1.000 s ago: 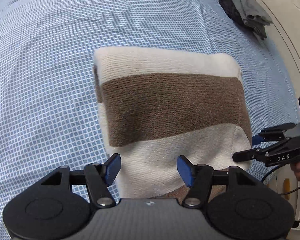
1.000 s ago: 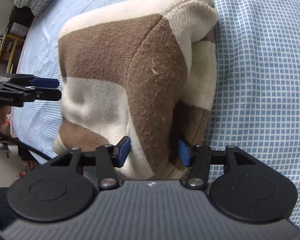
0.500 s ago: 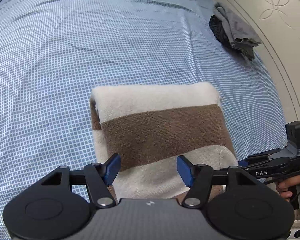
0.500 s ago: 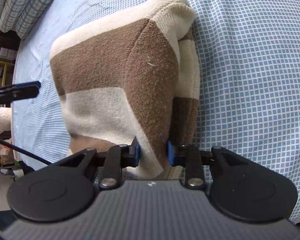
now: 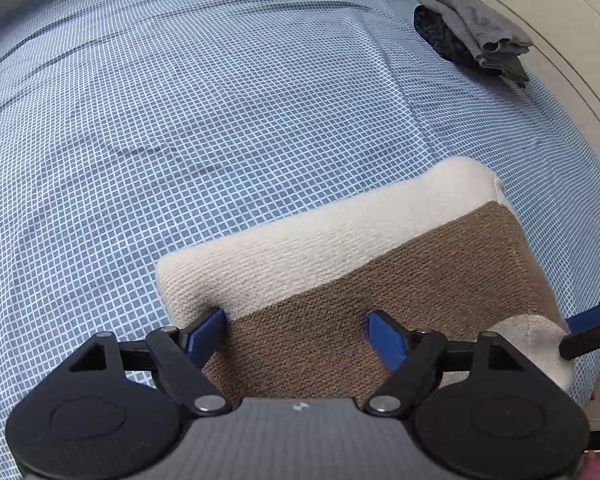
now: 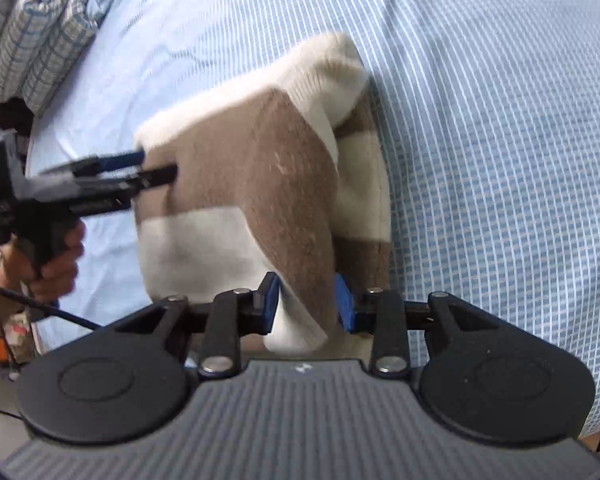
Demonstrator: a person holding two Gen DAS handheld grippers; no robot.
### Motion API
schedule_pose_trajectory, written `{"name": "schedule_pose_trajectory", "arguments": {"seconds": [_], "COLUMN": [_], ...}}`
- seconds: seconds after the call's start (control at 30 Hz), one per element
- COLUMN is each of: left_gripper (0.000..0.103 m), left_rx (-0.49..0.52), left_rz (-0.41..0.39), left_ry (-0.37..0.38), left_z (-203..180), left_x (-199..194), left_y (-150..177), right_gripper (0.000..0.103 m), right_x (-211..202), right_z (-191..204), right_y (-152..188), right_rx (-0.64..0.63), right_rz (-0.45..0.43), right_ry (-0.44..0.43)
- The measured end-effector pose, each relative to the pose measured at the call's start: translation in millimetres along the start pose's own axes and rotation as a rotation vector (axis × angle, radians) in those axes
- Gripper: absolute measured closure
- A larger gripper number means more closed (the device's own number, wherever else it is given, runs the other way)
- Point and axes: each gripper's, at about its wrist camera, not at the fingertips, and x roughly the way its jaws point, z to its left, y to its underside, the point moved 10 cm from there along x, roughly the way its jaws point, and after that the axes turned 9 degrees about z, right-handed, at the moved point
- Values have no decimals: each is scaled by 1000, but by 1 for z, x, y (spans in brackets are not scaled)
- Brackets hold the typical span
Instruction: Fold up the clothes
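A folded cream-and-brown striped sweater [image 5: 380, 264] lies on the blue checked bed sheet [image 5: 180, 120]. My left gripper [image 5: 296, 330] is open, its fingers set against the sweater's near left edge with the brown stripe between them. In the right wrist view the sweater [image 6: 260, 200] looks bunched and lifted at one side. My right gripper [image 6: 306, 302] is shut on the sweater's near corner. The left gripper [image 6: 156, 166] shows there at the sweater's left side, and the right gripper's fingertips [image 5: 592, 326] show at the right edge of the left wrist view.
A pile of grey and dark clothes [image 5: 472, 40] lies at the bed's far right by a cream headboard [image 5: 560, 20]. A checked quilt [image 6: 40, 28] sits at the upper left of the right wrist view. The bed's edge is near the grippers.
My right gripper closed on the sweater's corner. My left gripper moved in onto the sweater's left edge, staying open. The sweater shifted and tilted across the sheet.
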Motion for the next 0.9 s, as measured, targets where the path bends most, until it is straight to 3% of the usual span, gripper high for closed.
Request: {"name": "schedule_pose_trajectory", "arguments": {"seconds": [0.13, 0.2, 0.3, 0.37, 0.43, 0.5, 0.6, 0.63, 0.73, 0.9], "left_gripper": [37, 37, 35, 36, 31, 27, 31, 36, 37, 39], "left_rx": [-81, -140, -185, -149, 4, 87, 102, 107, 99, 80], "left_rz": [-47, -94, -99, -50, -57, -59, -37, -44, -61, -15], "left_ry": [82, 124, 159, 113, 12, -16, 3, 12, 56, 76], "left_z": [1, 4, 6, 6, -1, -10, -16, -16, -22, -36], "left_x": [-32, -46, -39, -14, 3, 5, -11, -20, -43, -42], "left_y": [-7, -12, -19, -15, -11, -12, -12, -10, 4, 38], "right_gripper": [68, 68, 72, 76, 83, 84, 83, 80, 78, 77], "right_x": [-21, -22, -1, 19, 32, 32, 23, 12, -17, -5], "right_z": [16, 15, 5, -17, -22, -29, -24, -16, 10, 19], "right_y": [-61, -90, -120, -127, -128, -122, -119, -113, -92, -39], "right_rx": [-54, -66, -59, -59, -70, -107, -145, -171, -265, -378], "right_rz": [-146, -182, -179, -151, -146, -122, -95, -100, -102, -5], "right_ry": [-31, -32, -5, 20, -3, 1, 23, -6, -80, -13]}}
